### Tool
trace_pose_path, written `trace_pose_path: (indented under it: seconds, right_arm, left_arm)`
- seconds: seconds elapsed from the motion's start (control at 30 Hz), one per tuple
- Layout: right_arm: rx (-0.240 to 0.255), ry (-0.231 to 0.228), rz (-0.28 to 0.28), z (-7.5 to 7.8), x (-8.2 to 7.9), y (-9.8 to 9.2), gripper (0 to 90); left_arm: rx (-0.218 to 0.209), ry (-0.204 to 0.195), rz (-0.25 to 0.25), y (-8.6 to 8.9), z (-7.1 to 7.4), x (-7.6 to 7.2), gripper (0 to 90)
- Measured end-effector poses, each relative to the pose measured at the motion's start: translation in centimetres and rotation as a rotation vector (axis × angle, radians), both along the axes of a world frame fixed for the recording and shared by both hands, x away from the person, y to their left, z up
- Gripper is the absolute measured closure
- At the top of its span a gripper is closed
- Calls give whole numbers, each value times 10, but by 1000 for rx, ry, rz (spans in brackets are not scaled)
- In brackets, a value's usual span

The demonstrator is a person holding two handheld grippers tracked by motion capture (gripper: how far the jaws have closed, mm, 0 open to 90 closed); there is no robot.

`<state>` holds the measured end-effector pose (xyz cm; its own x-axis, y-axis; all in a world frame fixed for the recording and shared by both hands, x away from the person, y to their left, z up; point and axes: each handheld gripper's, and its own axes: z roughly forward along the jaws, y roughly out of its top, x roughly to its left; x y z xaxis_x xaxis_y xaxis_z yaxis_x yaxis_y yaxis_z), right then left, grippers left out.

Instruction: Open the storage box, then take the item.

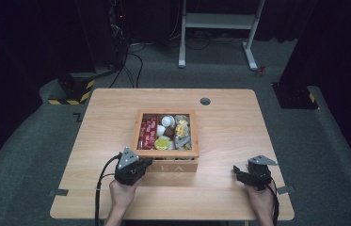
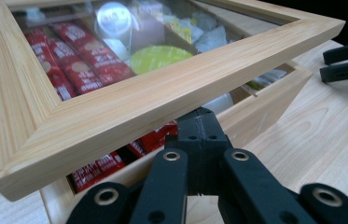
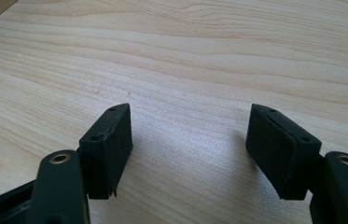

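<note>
A wooden tea box (image 1: 167, 157) is seen at the middle of the tabletop (image 1: 229, 127), its glass-paned lid (image 2: 115, 100) raised slightly at the near edge. The left gripper (image 1: 146, 163) is placed at the box's near left corner, its jaws brought together with their tips under the lid's near rail. Red sachets (image 2: 80, 58) and a yellow capsule (image 2: 160, 58) are visible through the glass. The right gripper (image 1: 237, 172) is held near the right near edge of the tabletop, jaws spread wide and empty.

Box (image 1: 167, 153) mid-table (image 1: 229, 122), packets (image 1: 147, 132) inside.
</note>
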<state>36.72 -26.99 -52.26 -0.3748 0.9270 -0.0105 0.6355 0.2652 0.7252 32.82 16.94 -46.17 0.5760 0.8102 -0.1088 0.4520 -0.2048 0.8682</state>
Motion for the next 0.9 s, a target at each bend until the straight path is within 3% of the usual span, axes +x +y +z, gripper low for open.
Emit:
trace_pose_path:
  seconds: [0.27,0.47,0.9]
  right_arm:
    - [1,2,3,0,0,0,306]
    - [-1,1,5,0,0,0,306]
    - [1,4,2,0,0,0,305]
  left_arm:
    - [2,-8,-2,1,7,4,900]
    - [-24,-9,-5,1,14,8,900]
    - [-7,-11,-15,2,30,14,900]
